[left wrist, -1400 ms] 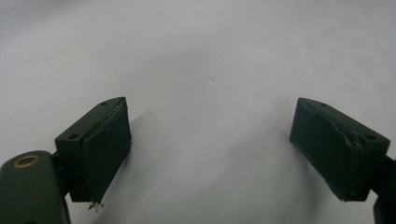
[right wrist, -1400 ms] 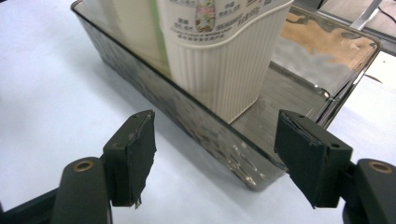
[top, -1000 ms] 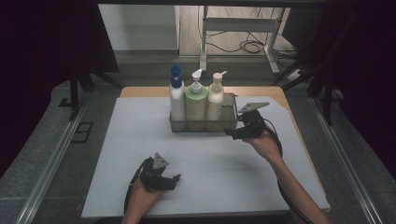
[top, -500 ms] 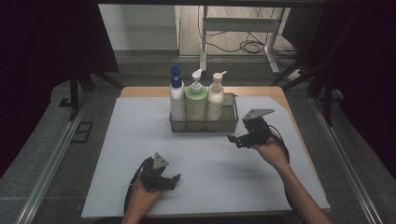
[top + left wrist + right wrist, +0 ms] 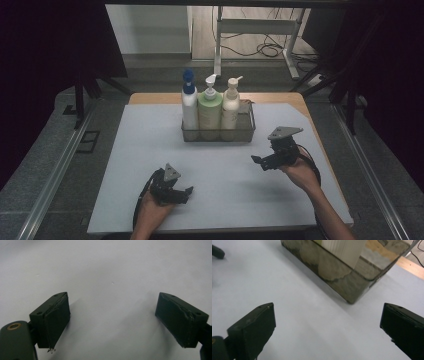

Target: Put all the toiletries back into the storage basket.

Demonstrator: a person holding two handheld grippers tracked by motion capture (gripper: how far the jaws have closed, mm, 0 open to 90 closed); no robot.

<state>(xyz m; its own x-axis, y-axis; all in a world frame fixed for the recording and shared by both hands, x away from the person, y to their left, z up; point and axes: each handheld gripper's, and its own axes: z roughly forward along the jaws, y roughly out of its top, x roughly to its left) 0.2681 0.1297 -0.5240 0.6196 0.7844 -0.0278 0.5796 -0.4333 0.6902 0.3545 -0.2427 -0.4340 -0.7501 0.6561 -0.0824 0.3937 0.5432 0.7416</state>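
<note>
looking down on a pale mat [image 5: 150, 165] covering a table, a person is holding two grippers. the left gripper [image 5: 184, 194] is resting near the mat's near edge, jaws spread wide with nothing between them. the right gripper [image 5: 257, 161] is hovering right of centre, jaws also spread and empty, pointing left. a wire basket [image 5: 247, 131] is sitting at the far middle, carrying a blue-capped bottle [image 5: 189, 102], a green bottle [image 5: 210, 107] and a cream bottle [image 5: 230, 105] (all upright, side by side). judging from here, a careless sweep of the right gripper toward the near-right basket corner is risking a knock that could shove the basket or tip the tall bottles.
</note>
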